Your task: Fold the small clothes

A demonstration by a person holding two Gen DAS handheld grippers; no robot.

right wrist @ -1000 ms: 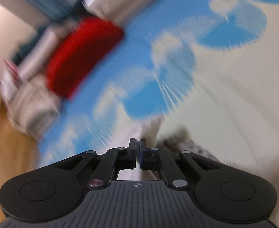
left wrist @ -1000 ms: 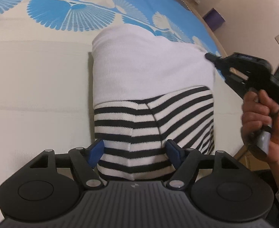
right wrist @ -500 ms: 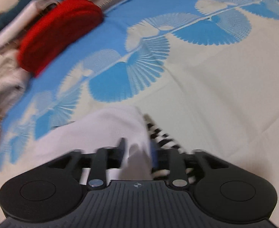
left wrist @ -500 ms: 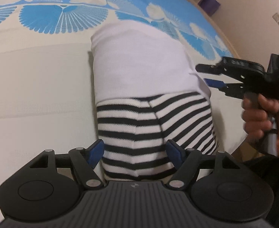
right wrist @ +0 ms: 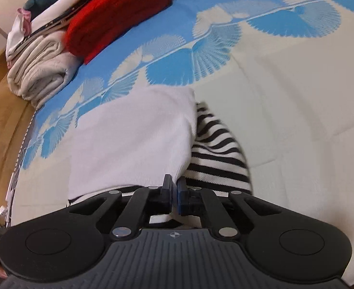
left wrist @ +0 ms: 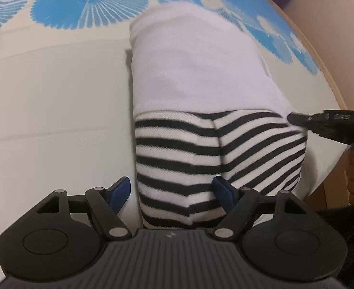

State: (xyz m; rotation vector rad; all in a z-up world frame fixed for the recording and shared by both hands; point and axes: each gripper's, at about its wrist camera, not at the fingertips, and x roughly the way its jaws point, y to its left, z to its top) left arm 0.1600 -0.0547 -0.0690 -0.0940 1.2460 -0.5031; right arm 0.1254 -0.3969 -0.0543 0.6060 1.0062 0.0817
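The left tool (left wrist: 171,191) is spread wide, holding nothing, straddling the near striped end of the folded garment (left wrist: 201,101) on the bed (left wrist: 56,101). The garment's long axis runs straight away from it. The right tool (right wrist: 174,193), nearly closed, pinches the garment's side edge where white meets stripes.

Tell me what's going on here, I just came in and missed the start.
A person with a gripper in each hand is folding a striped garment on a bed. The left gripper is open, straddling the striped near end. The right gripper is closed at the garment's side edge, though an actual pinch isn't clear.
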